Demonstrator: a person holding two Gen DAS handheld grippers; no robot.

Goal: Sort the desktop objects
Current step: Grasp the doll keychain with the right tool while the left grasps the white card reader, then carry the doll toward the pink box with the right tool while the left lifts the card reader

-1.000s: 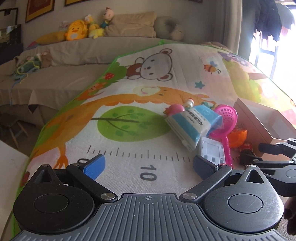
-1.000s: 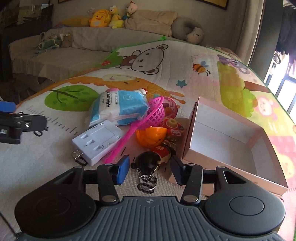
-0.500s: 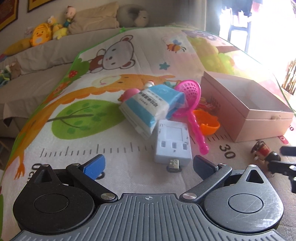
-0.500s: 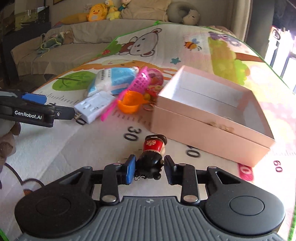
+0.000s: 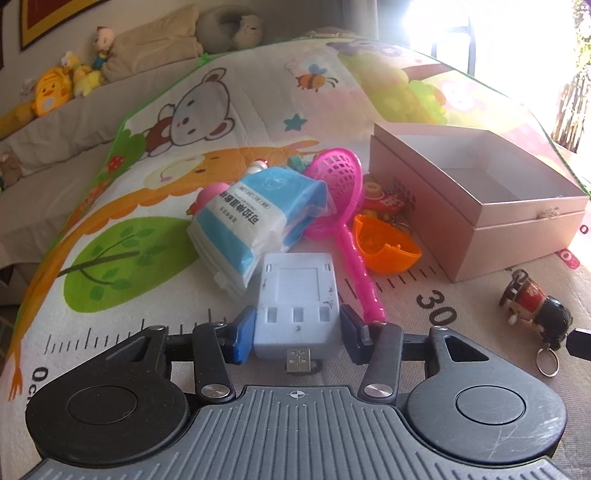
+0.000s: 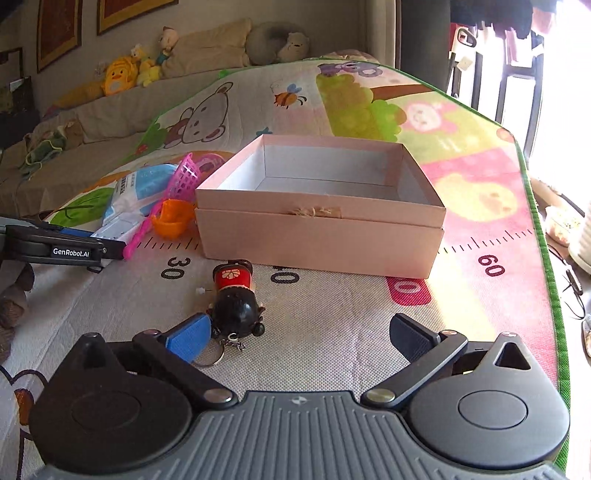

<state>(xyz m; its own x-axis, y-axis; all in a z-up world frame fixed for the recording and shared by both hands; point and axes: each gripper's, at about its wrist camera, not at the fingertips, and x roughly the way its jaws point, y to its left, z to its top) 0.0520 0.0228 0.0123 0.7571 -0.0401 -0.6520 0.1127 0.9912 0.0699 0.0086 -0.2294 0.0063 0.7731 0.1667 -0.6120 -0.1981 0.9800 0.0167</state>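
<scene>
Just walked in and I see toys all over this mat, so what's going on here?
A person is sorting the clutter with two hand-held grippers. The left hand-held gripper has just been closing and its pads now clamp the white charger. The right hand-held gripper has just been opening; the doll keychain lies on the mat beside its left pad, in front of the pink box, which has nothing in it yet.

We see plush toys [image 6: 125,74] and a beige pillow [image 6: 210,48] lined up on the couch [image 6: 110,110], framed pictures [image 6: 59,29] above.
</scene>
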